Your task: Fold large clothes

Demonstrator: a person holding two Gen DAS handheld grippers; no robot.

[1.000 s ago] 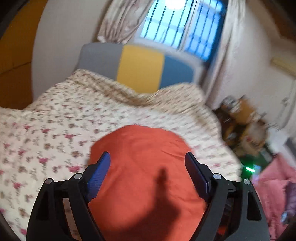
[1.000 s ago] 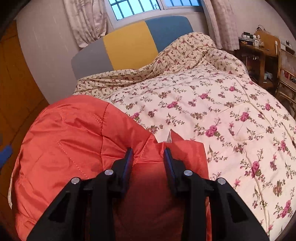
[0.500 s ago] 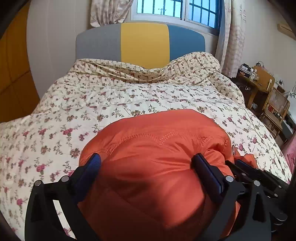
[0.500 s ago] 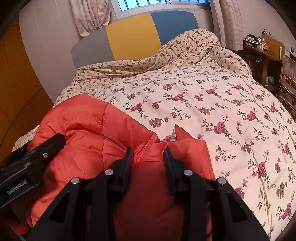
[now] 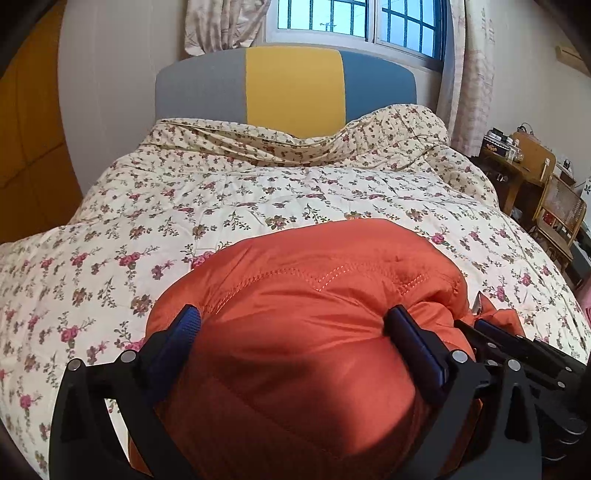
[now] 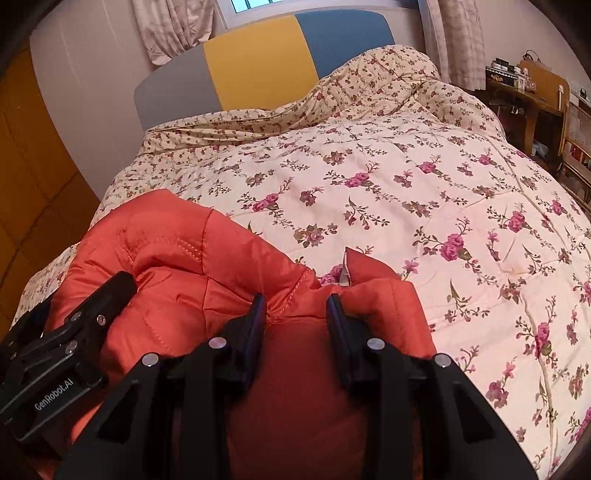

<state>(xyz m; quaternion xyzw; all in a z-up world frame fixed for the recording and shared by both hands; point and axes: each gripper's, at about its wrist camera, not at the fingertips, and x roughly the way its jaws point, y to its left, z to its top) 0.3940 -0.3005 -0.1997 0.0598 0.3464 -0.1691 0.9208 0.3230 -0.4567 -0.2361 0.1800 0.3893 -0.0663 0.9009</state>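
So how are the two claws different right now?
The left claw stands wide around a big puffy bulge of the orange jacket; the right claw is much narrower, pinching a bunched fold. The left claw's jaws have just been opening; the right claw's have not. Both are black and sit on the same jacket.

A home bedroom: a bed with floral quilt (image 5: 258, 206), padded headboard (image 5: 288, 85), and curtained window (image 5: 354, 26).
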